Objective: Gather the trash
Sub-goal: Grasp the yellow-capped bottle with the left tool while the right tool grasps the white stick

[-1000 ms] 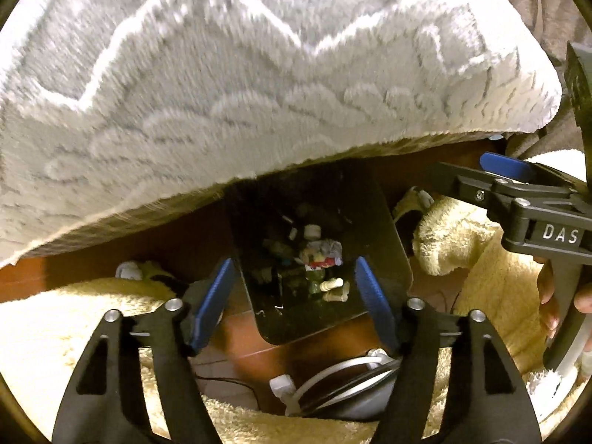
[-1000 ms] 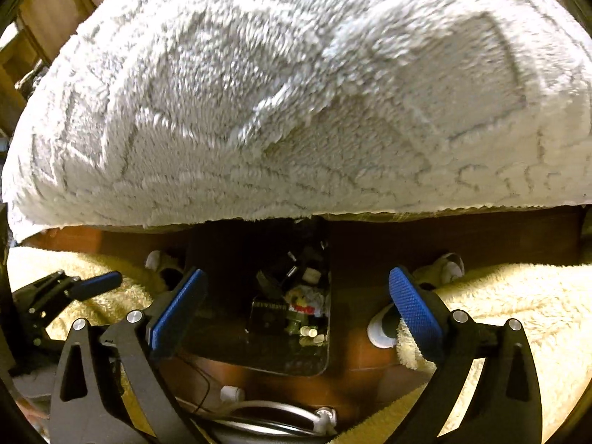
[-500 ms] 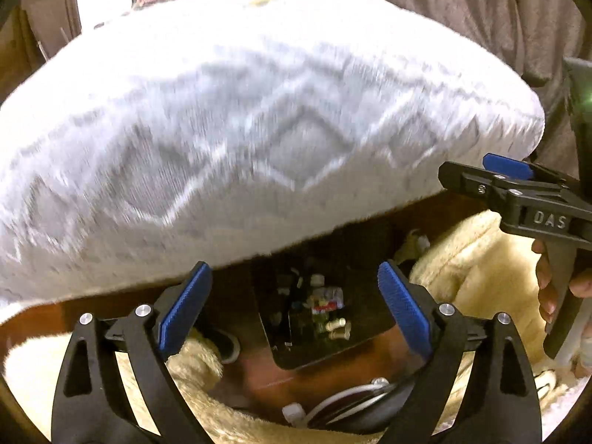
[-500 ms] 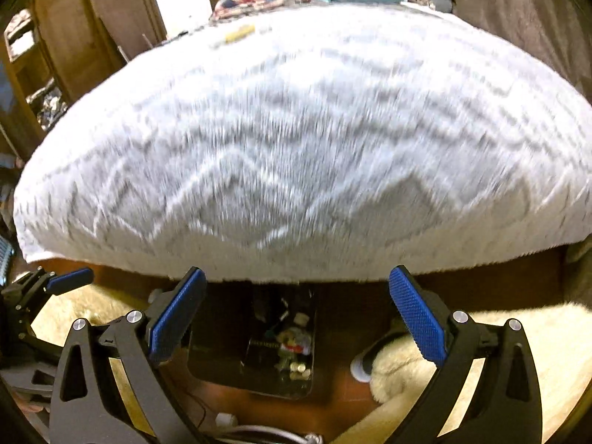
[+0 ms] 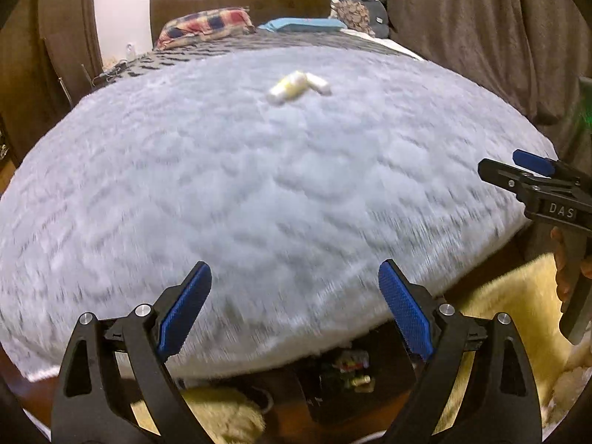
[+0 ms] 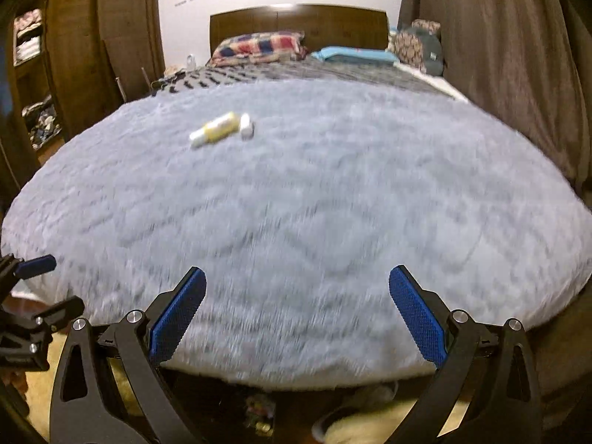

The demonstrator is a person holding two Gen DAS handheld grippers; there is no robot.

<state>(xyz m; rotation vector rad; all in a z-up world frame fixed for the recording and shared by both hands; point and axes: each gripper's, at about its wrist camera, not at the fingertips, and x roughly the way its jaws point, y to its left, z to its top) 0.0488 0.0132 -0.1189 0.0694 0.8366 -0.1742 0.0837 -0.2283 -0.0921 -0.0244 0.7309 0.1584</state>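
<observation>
A small yellow and white bottle (image 5: 286,88) lies on the grey fluffy bedspread (image 5: 259,192) far ahead, with a small white piece (image 5: 319,83) beside it. Both also show in the right wrist view, the bottle (image 6: 216,130) and the white piece (image 6: 246,127). My left gripper (image 5: 295,309) is open and empty over the bed's near edge. My right gripper (image 6: 297,316) is open and empty too; it also shows at the right of the left wrist view (image 5: 532,170). A dark bin (image 5: 344,373) holding trash stands on the floor below the bed's edge.
Pillows (image 6: 259,47) and a wooden headboard (image 6: 299,18) stand at the bed's far end. Brown curtains (image 6: 492,55) hang on the right, a wardrobe (image 6: 74,37) on the left. A yellow fluffy rug (image 5: 518,303) lies on the floor by the bin.
Both grippers have risen from over the bin to above the bed's edge. The top of the bed and the bottle have come into view. Both stay open.
</observation>
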